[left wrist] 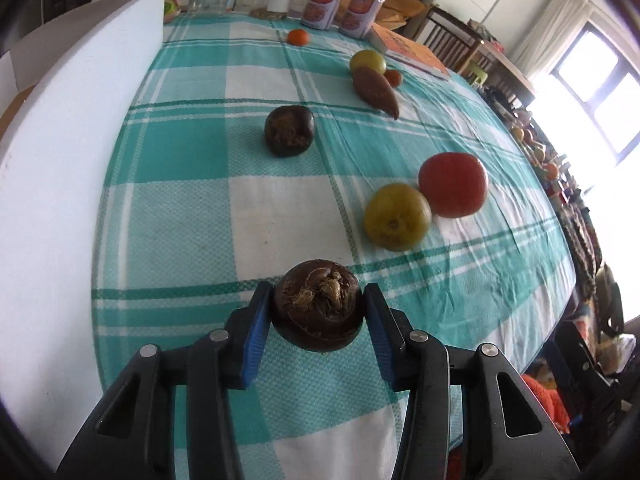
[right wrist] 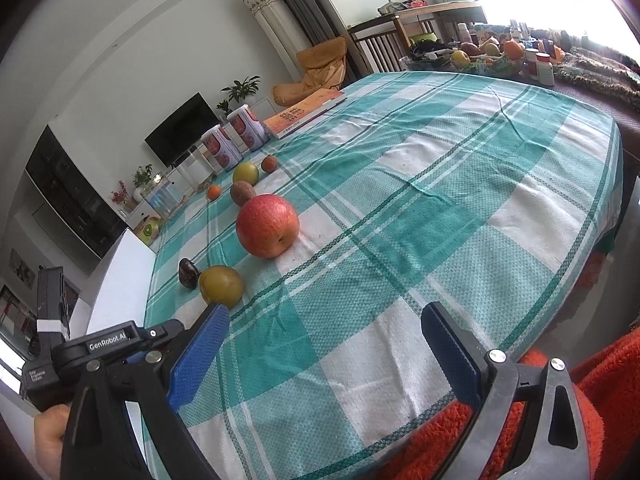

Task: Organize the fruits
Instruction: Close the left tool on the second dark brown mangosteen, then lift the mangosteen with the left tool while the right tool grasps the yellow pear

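Item: water chestnut (left wrist: 319, 307), pinched by left fingers (left wrist: 256, 320); round, may slip. Right fingers (right wrist: 448, 344) open, empty.

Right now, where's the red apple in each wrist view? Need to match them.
Left wrist: red apple sits right of centre, touching the yellow-green fruit on its lower left.
Right wrist: red apple sits left of centre, the yellow-green fruit below-left of it, apart in this view.
Shared landmark: the orange book at the far end of the checked tablecloth.
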Action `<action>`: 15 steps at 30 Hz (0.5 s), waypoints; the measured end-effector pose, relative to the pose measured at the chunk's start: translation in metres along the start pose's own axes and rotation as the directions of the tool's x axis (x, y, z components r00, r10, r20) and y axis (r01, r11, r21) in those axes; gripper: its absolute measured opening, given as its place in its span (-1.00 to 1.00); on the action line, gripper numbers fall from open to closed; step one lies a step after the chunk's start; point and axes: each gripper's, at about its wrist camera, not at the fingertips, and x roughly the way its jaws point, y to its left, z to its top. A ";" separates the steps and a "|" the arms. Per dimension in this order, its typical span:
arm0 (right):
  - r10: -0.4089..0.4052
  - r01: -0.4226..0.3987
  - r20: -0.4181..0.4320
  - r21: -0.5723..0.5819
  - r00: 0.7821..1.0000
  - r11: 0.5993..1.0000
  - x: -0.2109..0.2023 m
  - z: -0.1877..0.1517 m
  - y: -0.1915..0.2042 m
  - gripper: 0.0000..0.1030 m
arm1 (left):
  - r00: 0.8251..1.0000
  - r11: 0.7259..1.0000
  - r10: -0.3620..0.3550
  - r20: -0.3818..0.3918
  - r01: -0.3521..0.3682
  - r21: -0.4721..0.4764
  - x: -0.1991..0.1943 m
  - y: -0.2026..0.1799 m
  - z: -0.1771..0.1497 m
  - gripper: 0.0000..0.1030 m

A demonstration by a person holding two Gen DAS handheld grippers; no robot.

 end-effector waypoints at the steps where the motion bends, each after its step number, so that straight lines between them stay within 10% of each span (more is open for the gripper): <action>1: -0.001 0.001 0.000 0.002 1.000 1.000 0.000 0.000 0.000 0.87 | 1.000 1.000 0.004 0.005 -0.004 0.024 -0.001 -0.002 -0.006 -0.07; 15: -0.023 0.024 -0.023 0.008 0.999 1.000 0.004 -0.001 0.001 0.87 | 0.994 0.973 0.095 0.051 -0.103 0.206 0.011 -0.011 -0.022 0.21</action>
